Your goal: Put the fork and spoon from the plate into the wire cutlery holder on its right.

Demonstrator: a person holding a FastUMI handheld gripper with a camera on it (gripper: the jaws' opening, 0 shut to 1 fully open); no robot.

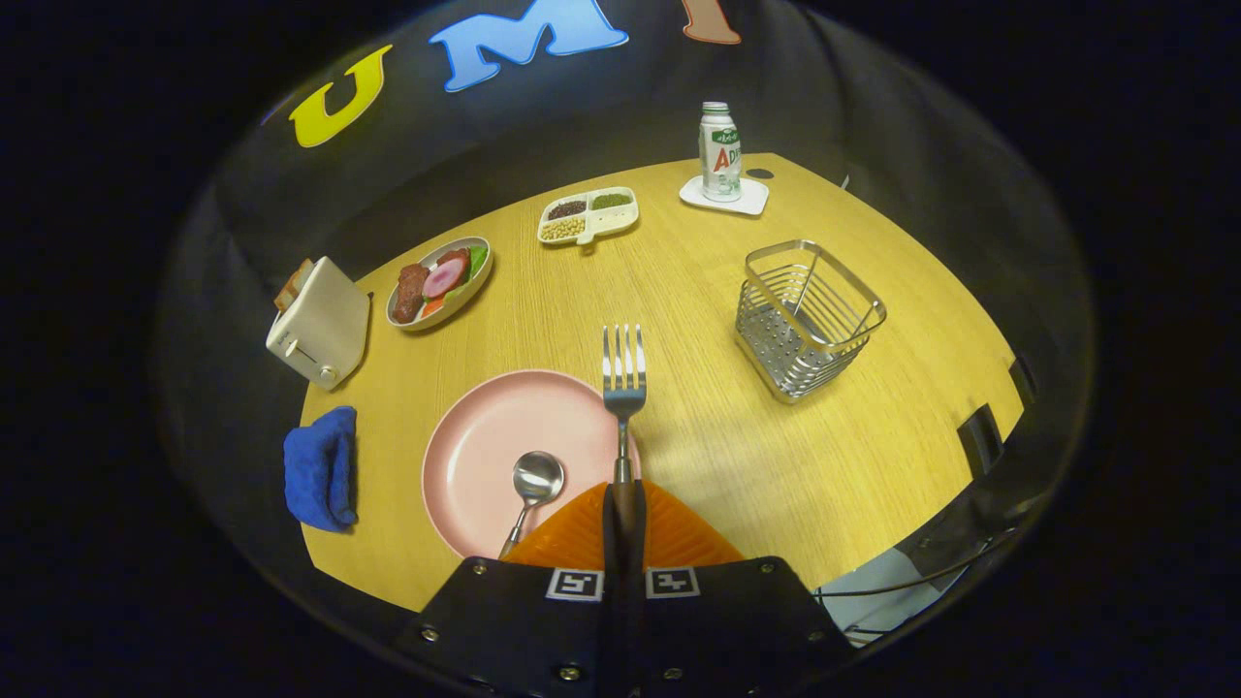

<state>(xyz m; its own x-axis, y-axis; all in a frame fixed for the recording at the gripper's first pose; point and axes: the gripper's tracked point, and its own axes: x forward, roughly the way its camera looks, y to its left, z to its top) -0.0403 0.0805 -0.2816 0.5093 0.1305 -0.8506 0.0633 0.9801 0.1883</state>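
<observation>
One piece of cutlery is up, one remains. From your left: the spoon [536, 482] lies on the pink plate [485, 446], bowl up, untouched. Next, your tongs [623, 514] pinch the fork [623, 378] by its handle, tines pointing ahead over the plate's right rim. Further right on the bench [698, 465] stands the wire holder [808, 320], well apart. You likely need to carry the fork across, tip it upright and lower it in.
</observation>
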